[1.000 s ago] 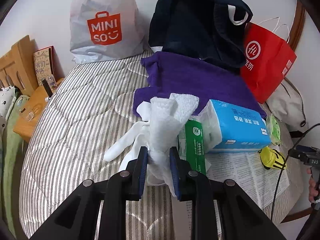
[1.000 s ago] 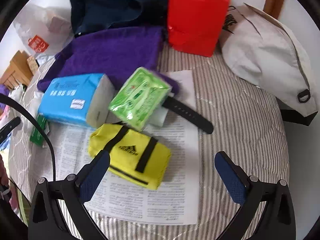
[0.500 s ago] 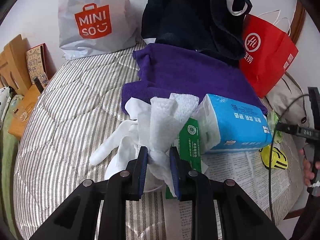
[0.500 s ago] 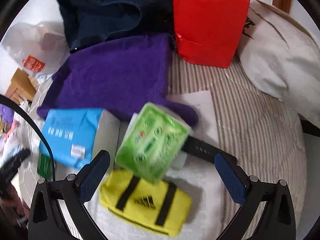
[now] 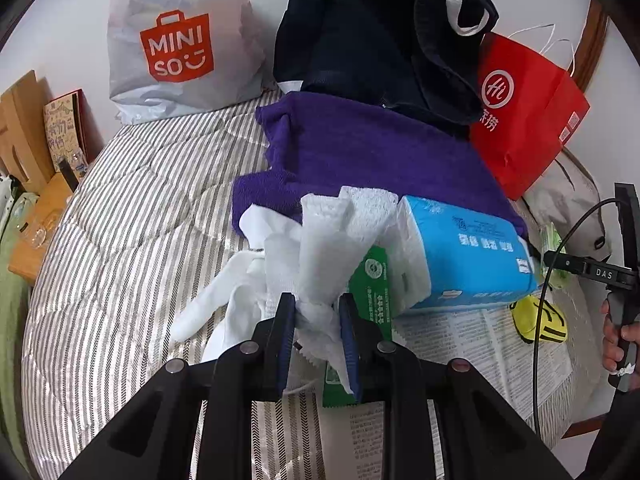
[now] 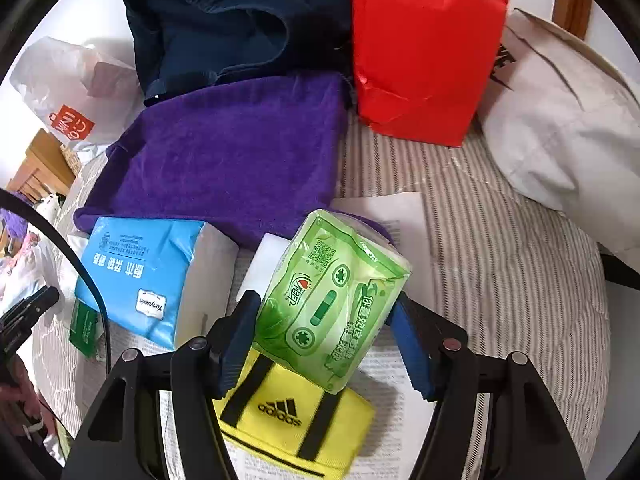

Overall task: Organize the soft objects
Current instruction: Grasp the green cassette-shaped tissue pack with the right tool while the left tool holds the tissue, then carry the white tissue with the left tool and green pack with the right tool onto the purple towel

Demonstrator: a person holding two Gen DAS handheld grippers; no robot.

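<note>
While closing, right gripper [image 6: 324,336] fingers flank green tissue pack [image 6: 332,300], nearly touching.

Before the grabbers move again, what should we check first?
1. Left gripper pinching the white towel: ok.
2. Green tissue pack sits between the right gripper as its jaws close: ok.
3. Both pads pressing firmly on the pack: cannot tell.
4. Yellow Adidas pouch clear of the pack: not ok, it lies partly beneath it.
5. Blue tissue pack outside the right gripper's closing path: ok.
</note>
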